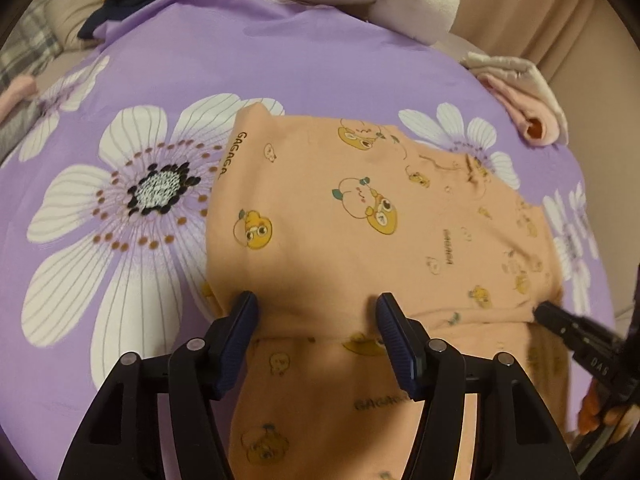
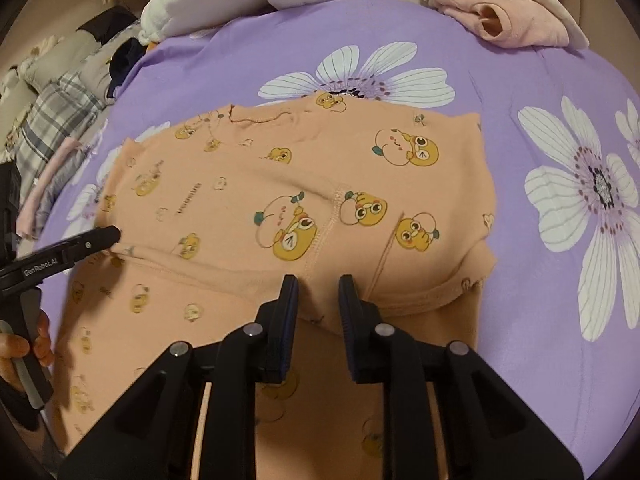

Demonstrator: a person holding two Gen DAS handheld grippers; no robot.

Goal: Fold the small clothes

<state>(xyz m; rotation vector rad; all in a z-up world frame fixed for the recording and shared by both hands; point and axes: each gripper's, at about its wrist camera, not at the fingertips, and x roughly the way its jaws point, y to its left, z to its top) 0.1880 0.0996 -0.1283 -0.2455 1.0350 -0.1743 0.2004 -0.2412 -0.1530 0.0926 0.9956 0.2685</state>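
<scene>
Peach cotton printed with yellow cartoon faces and "GAGAGA" lettering: the garment (image 1: 360,220) lies mid-frame on a purple sheet (image 1: 320,60) with big white flowers, its near part folded over so a doubled edge runs across the lower half of both views. The left gripper (image 1: 318,304) stands wide, fingers resting on the fold, nothing pinched between them. The right gripper (image 2: 319,286) is narrowly parted at the fold by a seam; whether it pinches cloth I cannot tell. Pink folded clothes (image 2: 508,16) sit at upper right.
</scene>
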